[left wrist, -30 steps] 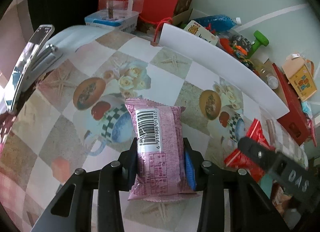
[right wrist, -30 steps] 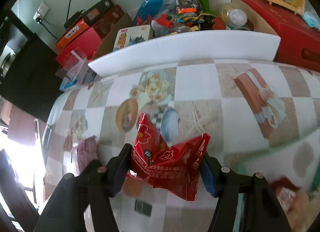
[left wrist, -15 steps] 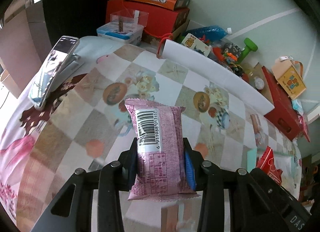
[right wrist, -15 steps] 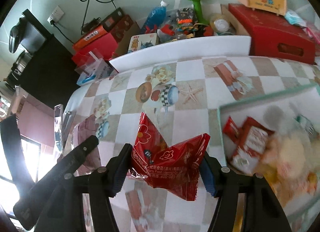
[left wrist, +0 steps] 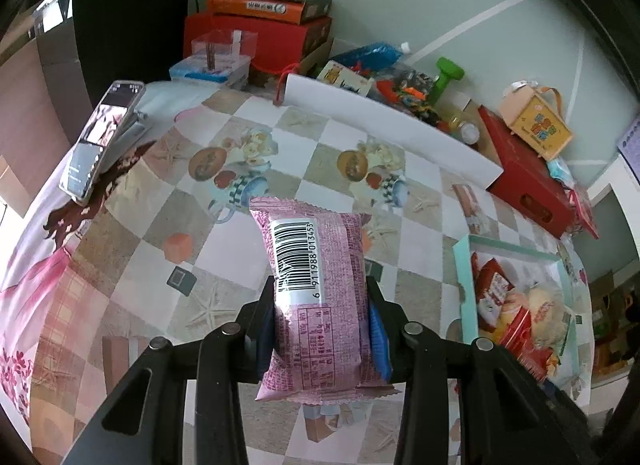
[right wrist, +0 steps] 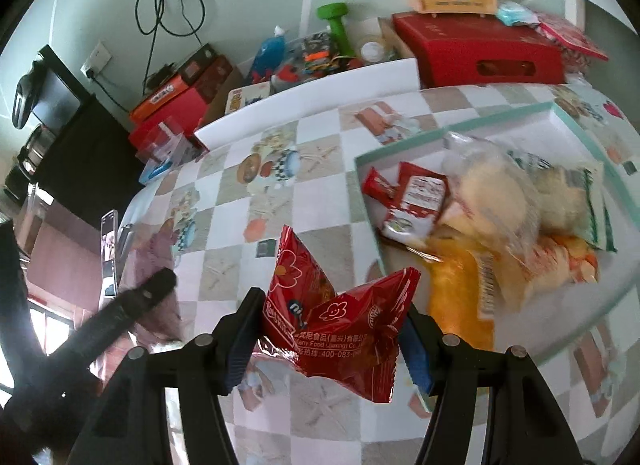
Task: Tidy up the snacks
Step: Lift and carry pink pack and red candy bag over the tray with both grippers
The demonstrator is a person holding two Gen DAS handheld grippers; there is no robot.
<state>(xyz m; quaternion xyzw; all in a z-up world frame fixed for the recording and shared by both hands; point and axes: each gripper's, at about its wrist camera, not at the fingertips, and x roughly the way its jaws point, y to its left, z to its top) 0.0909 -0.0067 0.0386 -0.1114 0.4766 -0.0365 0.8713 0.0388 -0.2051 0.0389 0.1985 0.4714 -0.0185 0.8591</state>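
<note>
Snacks sit in both of my claws at this moment. My left gripper (left wrist: 320, 329) is clenched on a pink packet (left wrist: 316, 297), its barcode facing the camera, low in the middle of the left wrist frame; the packet is lifted clear of the checked tablecloth (left wrist: 152, 225) below it. My right gripper (right wrist: 332, 341) is clamped on a crumpled red packet (right wrist: 336, 325), low in the middle of the right wrist frame, also off the cloth.

In the right wrist view a teal-edged tray (right wrist: 400, 145) fills the right half of the frame, just right of the red packet, and holds a heap of snacks: small red sachets, a clear bag of pale buns, an orange bag, a green and white bag. They are blurred, so I cannot read them. In the left wrist view I see the same tray at the lower right.

A phone (left wrist: 100, 141) lies propped at the left edge of the left wrist view. A white board (left wrist: 384, 125) stands along the far side of the table, with red boxes (left wrist: 528, 185), a green dumbbell (left wrist: 446, 77) and a blue bottle (left wrist: 368, 55) behind it.
</note>
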